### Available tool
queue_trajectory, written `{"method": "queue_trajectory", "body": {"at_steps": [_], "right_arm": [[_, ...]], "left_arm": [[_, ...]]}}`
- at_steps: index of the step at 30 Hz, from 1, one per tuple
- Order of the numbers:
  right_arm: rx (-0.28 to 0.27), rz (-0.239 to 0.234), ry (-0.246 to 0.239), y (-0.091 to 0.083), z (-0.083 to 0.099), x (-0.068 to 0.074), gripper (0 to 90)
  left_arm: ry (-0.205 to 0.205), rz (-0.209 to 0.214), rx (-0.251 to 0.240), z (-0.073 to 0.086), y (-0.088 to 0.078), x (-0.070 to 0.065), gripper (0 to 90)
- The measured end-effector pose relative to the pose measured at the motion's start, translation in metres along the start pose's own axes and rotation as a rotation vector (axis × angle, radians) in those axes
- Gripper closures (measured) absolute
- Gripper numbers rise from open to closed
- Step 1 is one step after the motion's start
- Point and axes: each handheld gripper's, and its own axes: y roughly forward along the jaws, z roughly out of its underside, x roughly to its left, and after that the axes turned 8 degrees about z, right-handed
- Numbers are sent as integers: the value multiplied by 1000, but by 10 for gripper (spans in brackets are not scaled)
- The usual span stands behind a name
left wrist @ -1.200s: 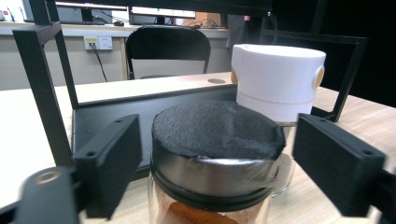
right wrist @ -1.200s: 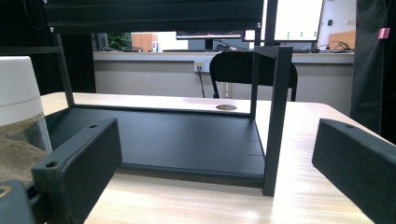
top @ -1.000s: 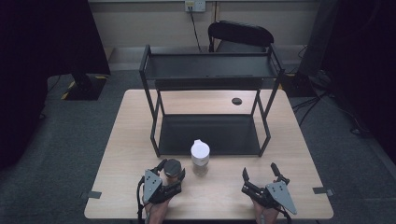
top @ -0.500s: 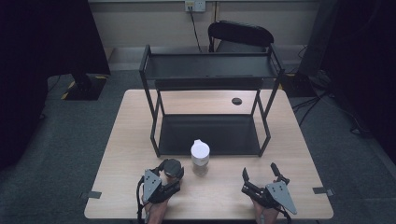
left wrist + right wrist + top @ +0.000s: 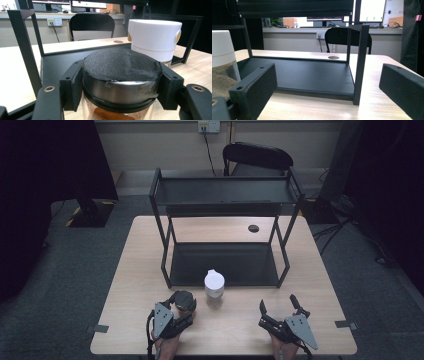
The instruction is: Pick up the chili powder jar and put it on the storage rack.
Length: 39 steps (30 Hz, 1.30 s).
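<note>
A glass jar with a black lid (image 5: 183, 299) (image 5: 121, 65) and orange-brown contents stands near the table's front edge, left of centre. My left gripper (image 5: 182, 302) (image 5: 121, 83) is shut on it just under the lid, and its jaws have just been closing with the jar between them. Right beside it stands a jar with a white lid (image 5: 214, 287) (image 5: 155, 37) (image 5: 222, 57), holding sandy powder. My right gripper (image 5: 278, 303) (image 5: 328, 77) rests open at the front right, with nothing between its pads.
A black two-tier metal rack (image 5: 225, 195) (image 5: 312, 75) stands on the wooden table (image 5: 140, 270) just behind the jars. A round cable hole (image 5: 253, 228) lies behind the rack's right side. A black chair (image 5: 257, 157) stands beyond the far edge.
The left gripper's jaws have drawn in around the black-lidded jar. Neither hand nor the white-lidded jar has shifted.
</note>
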Motion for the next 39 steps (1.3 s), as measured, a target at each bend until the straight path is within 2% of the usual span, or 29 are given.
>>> {"method": "queue_trajectory", "body": {"at_steps": [19, 29, 39], "right_arm": [[0, 0, 0, 0, 0, 0, 2], [0, 0, 0, 0, 0, 0, 3], [0, 0, 0, 0, 0, 0, 3]], "left_arm": [[25, 14, -17, -11, -8, 4, 353], [36, 32, -47, -21, -15, 10, 352], [37, 37, -98, -34, -22, 12, 352]]}}
